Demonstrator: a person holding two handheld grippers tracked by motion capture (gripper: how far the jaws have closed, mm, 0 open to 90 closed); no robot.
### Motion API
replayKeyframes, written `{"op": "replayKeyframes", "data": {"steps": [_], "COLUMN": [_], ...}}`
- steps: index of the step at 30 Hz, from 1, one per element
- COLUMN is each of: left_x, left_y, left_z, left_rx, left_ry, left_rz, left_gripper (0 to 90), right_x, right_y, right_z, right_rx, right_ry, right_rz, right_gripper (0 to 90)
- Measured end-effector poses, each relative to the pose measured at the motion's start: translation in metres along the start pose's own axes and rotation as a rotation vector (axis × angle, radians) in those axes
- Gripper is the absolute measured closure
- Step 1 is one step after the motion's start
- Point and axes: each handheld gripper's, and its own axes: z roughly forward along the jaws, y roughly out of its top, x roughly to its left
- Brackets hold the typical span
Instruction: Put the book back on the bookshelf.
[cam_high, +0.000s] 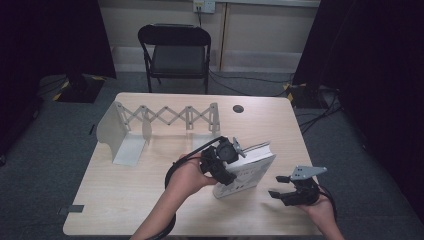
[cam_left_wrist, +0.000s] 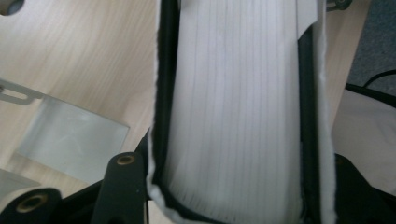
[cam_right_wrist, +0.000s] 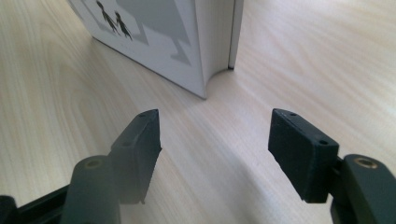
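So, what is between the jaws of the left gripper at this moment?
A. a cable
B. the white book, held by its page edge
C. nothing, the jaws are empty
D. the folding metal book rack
B: the left gripper is closed on the white book, and the left gripper view shows the page block filling the space between its two black jaws.

From above, the left tool (cam_high: 226, 162) covers the near part of the book (cam_high: 255, 167), so its jaw tips are hidden. Up close, the book's page block (cam_left_wrist: 233, 112) runs off top and bottom. The bench (cam_high: 150, 195) loses its near edge behind the forearms.
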Motion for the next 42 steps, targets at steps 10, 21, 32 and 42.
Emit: {"op": "replayKeyframes", "data": {"steps": [10,21,32,42], "left_x": [0.007,0.011,0.017,0.020], "left_y": [0.000,0.002,0.008,0.016], "left_z": [0.002,0.001,0.003,0.000], "left_rx": [-0.009,-0.019,-0.021,-0.017], "left_ry": [0.007,0.004,0.009,-0.019], "left_rz": [0.006,0.015,0.032,-0.003], "left_gripper": [45.9,39.8,33.9,25.6], "right_x": [0.004,0.007,0.006,0.007], "right_y": [-0.017,-0.024,-0.030,-0.030], "right_z": [0.011,0.018,0.018,0.018], "right_rx": [0.034,0.034,-0.010,-0.010], "right_ry": [-0.020,-0.051,-0.060,-0.062], "right_rz": [0.008,-0.013,-0.007,-0.005], "right_gripper": [33.9,28.7,26.9,26.9]}}
